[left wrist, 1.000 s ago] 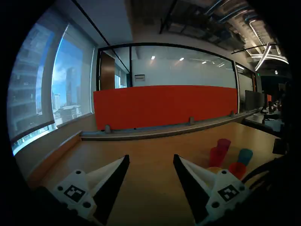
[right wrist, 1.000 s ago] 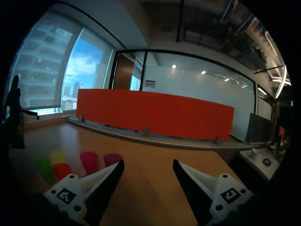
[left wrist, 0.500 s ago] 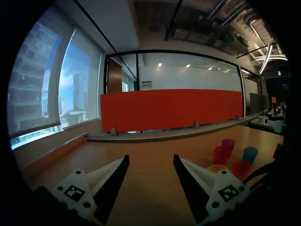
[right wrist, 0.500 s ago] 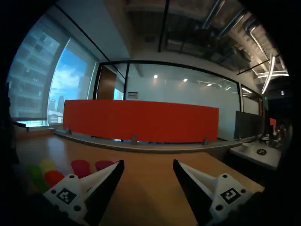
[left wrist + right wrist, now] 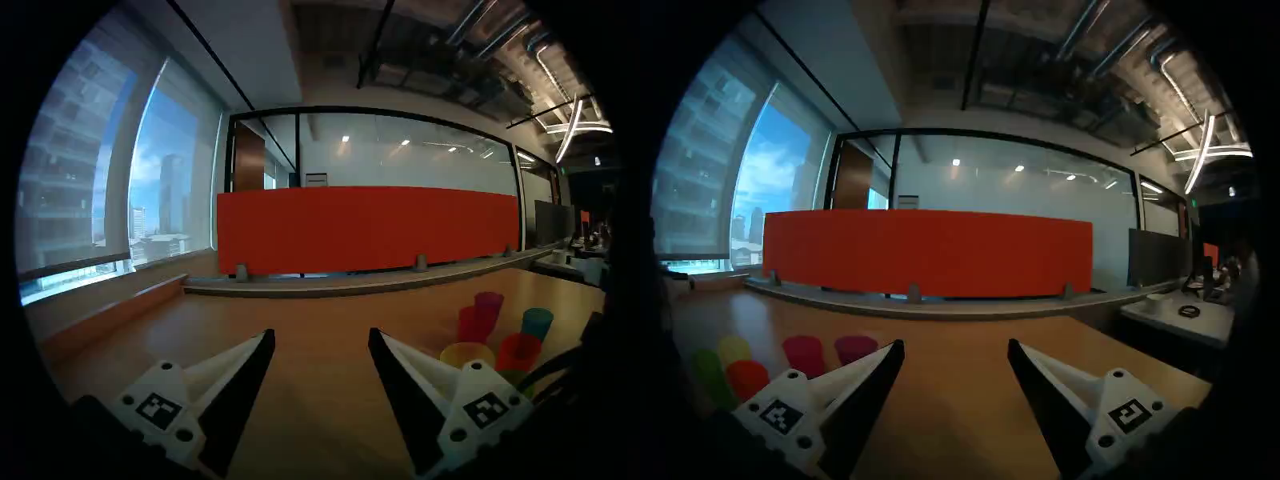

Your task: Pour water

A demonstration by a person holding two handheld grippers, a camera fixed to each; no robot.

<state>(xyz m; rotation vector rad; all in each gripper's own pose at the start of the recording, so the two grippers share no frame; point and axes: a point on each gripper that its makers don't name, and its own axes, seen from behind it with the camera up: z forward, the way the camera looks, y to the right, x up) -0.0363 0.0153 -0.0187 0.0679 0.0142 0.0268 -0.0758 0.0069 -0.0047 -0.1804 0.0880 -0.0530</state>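
Observation:
Several coloured plastic cups stand in a cluster on the wooden table. In the left gripper view they sit at the right: a yellow cup, a red cup, a pink cup, a magenta cup and a teal cup. My left gripper is open and holds nothing, left of the cups. In the right gripper view the cups sit low at the left: a magenta cup, a pink cup, a red cup, a yellow cup and a green cup. My right gripper is open, holding nothing.
An orange divider panel runs along the table's far edge, with a glass wall behind it. Large windows lie to the left. A neighbouring desk with small items stands at the right.
Both grippers have sunk lower and closer to level with the table top. In the left gripper view the cups now show more fully; in the right gripper view they slid left and down.

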